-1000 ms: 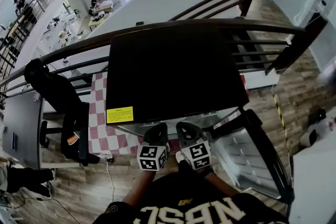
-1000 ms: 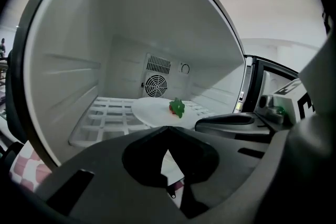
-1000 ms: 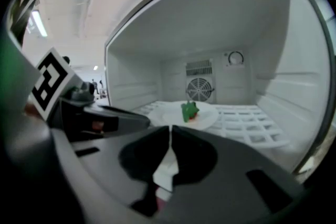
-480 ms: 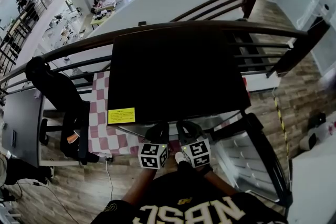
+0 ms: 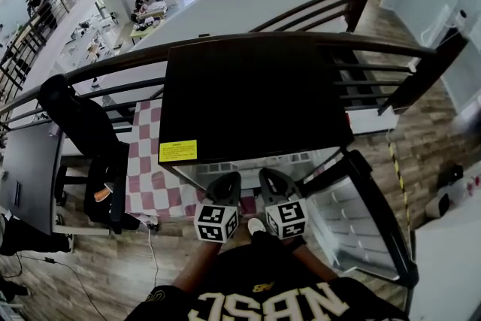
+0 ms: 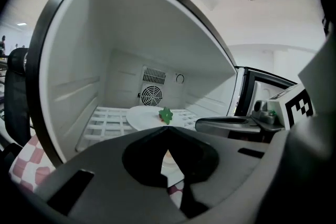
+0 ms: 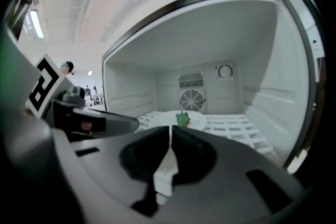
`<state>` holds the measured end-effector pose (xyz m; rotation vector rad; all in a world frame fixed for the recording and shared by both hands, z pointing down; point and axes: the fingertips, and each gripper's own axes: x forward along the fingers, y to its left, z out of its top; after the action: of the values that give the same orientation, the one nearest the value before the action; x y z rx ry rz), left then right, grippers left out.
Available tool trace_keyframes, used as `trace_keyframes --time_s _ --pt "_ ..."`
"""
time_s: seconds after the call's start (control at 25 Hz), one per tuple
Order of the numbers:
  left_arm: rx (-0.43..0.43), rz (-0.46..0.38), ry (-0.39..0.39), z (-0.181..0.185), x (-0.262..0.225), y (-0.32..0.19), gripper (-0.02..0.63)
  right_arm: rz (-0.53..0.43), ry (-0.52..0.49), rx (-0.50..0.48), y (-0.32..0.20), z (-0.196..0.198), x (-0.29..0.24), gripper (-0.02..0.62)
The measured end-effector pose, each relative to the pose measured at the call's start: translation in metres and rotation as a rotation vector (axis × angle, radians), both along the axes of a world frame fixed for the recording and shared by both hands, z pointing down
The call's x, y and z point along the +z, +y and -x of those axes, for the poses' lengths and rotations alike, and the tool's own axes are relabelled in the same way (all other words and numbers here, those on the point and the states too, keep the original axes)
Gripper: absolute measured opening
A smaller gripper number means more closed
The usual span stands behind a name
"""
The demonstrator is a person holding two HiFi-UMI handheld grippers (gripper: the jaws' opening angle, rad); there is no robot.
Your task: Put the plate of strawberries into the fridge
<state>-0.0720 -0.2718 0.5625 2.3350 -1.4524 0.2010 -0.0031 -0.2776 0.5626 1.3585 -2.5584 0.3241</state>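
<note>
Far left: checkered cloth [image 5: 150, 177] beside black-topped fridge [image 5: 255, 94].

Left gripper [image 6: 167, 134]: jaws pressed together, nothing pinched, held just outside fridge mouth.

Plate [image 6: 137, 117] with strawberry [image 6: 166, 115]: straight ahead of both grippers, well inside, flat on wire shelf [image 6: 102, 122], in front of fan grille [image 6: 151, 95]. Round, no long axis.

Right gripper [image 7: 170, 136]: jaws closed, empty, just beside left, about equally near plate. Nothing between grippers and plate.

Far right: fridge door [image 5: 361, 222] swung open, nearer right gripper; probably closing door next.

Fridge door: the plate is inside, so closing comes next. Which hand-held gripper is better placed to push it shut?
Probably right: the open door hangs beside the right hand-held gripper, while the left hand-held gripper sits farther from it.
</note>
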Motion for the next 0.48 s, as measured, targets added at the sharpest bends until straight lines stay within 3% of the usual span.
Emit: trace_keyframes --time_s 0.48 --pt "-0.024 -0.226 0.038 0.013 -0.067 0.051 0.02 -0.166 -0.041 0.09 0.053 -0.021 -0.063 0.02"
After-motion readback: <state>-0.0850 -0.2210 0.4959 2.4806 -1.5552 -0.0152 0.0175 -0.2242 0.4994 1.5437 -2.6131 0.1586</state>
